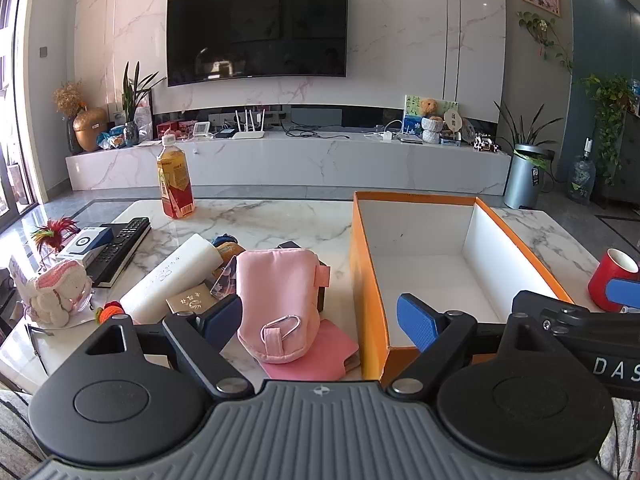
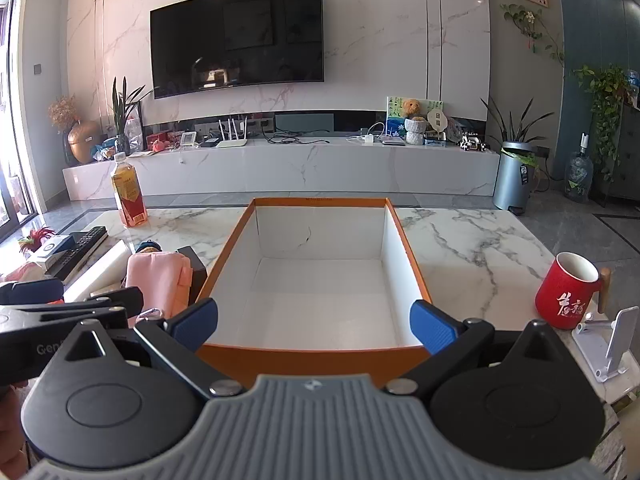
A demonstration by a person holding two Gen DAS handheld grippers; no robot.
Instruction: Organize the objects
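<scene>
On the counter point(image 1: 280, 220), between the wide, empty left tongs point(image 1: 324, 320), the pink padded pouch point(image 1: 276, 296) looks soft and light; pinch its middle. Right tongs point(image 2: 316, 320) gape empty over the orange box point(image 2: 404, 240).

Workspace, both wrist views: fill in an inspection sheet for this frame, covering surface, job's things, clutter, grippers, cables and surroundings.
Surface: marble table, bare on its right part.
Job's things: orange box, open, nothing seen inside; pink pouch left of it, lying on a pink flat piece.
Clutter: white roll, remote control, tea bottle, knitted toy at left; red mug and phone stand at right.
Grippers: left gripper open around the pouch, not touching; right gripper open before the box.
Cables: on the TV console only.
Surroundings: wall television, potted plants, metal bin.
</scene>
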